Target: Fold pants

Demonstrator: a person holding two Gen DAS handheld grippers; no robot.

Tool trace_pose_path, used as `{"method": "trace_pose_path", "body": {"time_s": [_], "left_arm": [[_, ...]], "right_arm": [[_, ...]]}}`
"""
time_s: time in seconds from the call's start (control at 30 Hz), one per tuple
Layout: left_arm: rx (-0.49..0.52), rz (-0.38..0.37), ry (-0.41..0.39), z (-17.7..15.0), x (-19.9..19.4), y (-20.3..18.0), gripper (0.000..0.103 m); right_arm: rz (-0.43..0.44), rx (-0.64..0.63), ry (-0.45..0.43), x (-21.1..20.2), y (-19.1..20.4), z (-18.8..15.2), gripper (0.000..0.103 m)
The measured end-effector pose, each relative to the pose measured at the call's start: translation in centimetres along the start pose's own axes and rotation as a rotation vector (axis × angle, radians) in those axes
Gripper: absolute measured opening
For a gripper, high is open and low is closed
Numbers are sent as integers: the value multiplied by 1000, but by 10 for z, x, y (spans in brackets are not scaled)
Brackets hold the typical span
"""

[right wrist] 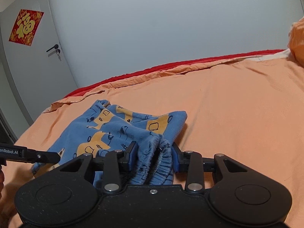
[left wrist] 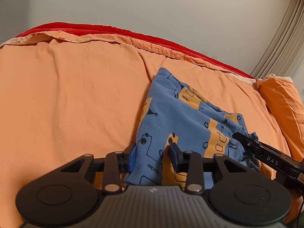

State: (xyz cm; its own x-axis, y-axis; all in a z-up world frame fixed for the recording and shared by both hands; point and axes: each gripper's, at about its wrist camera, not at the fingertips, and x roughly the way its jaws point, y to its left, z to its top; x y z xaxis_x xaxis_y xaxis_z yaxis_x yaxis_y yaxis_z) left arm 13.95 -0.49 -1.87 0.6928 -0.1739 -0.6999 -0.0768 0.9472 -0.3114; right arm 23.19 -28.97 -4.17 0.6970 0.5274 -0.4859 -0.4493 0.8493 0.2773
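Your blue pants (left wrist: 176, 125) with the yellow shapes lie bunched up on the orange bed cover (left wrist: 66, 98), close to the near edge of the bed.

Your left gripper (left wrist: 153, 156) sits right at the near edge of the pants. Its two blue pads (left wrist: 173, 151) are set apart, and a fold of the blue cloth lies between them. One pad is at the cloth's left edge and the other rests on top of it. The jaws look part-way open — not squeezed tight on the cloth.

Your right gripper (right wrist: 154, 156) is at the other end, where the stretchy waistband (right wrist: 161, 167) is scrunched up. The waistband fills the gap between its two pads, and both pads touch the cloth, so this gripper is holding the waistband.

In the left wrist view, your right gripper (left wrist: 245, 140) comes in from the right and meets the gathered waistband (left wrist: 253, 153). In the right wrist view, your left gripper (right wrist: 55, 156) comes in from the left, touching the near side of the pants (right wrist: 117, 129).

An orange pillow (left wrist: 283, 102) lies well apart from the pants, and a white door (right wrist: 30, 60) with a red paper sign (right wrist: 25, 27) stands behind the bed.
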Motion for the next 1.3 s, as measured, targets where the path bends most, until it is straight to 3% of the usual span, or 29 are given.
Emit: {"method": "trace_pose_path", "body": {"time_s": [0.43, 0.7, 0.9, 1.3], "left_arm": [[41, -8, -15, 0, -8, -2, 18], [49, -43, -40, -2, -23, -4, 17], [93, -52, -19, 0, -24, -5, 17], [190, -58, -29, 25, -28, -22, 16]], "right_arm": [[-57, -60, -63, -20, 22, -3, 23], [-74, -115, -105, -42, 38, 2, 21], [-75, -141, -90, -40, 45, 13, 20], [-15, -189, -120, -34, 48, 46, 19]]}}
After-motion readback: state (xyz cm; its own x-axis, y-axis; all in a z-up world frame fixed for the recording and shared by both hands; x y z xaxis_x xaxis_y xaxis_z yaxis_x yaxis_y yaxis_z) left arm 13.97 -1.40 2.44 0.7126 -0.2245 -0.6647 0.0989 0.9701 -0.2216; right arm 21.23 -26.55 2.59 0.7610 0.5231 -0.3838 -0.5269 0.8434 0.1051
